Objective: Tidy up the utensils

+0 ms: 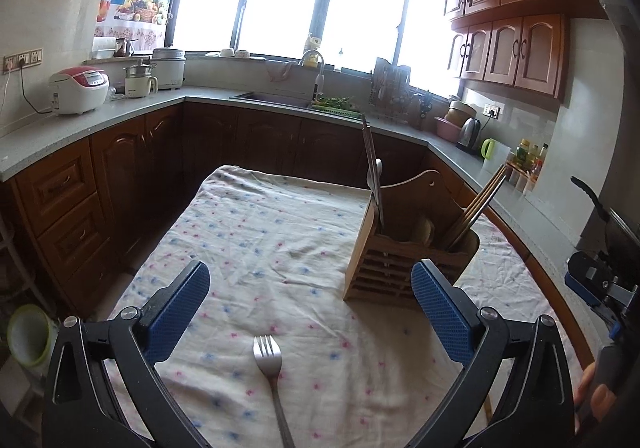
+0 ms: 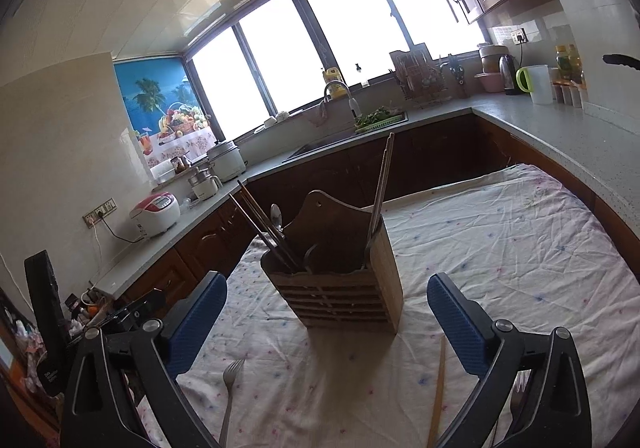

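Observation:
A wooden utensil holder (image 1: 400,260) stands on the cloth-covered table (image 1: 256,232) and holds chopsticks (image 1: 478,204) and a spoon (image 1: 376,172). A metal fork (image 1: 272,372) lies on the cloth between the fingers of my left gripper (image 1: 310,306), which is open and empty. My right gripper (image 2: 326,310) is open and empty, facing the holder (image 2: 344,284) from close by. In the right wrist view the fork (image 2: 230,388) lies at lower left, a wooden chopstick (image 2: 438,392) lies at lower middle, and a second fork (image 2: 518,392) shows behind the right finger.
Grey kitchen counters (image 1: 80,120) wrap around the table on three sides, with a rice cooker (image 1: 78,90), a sink (image 1: 272,98), a kettle (image 1: 468,132) and bottles. The right gripper's body (image 1: 604,280) shows at the right edge of the left wrist view.

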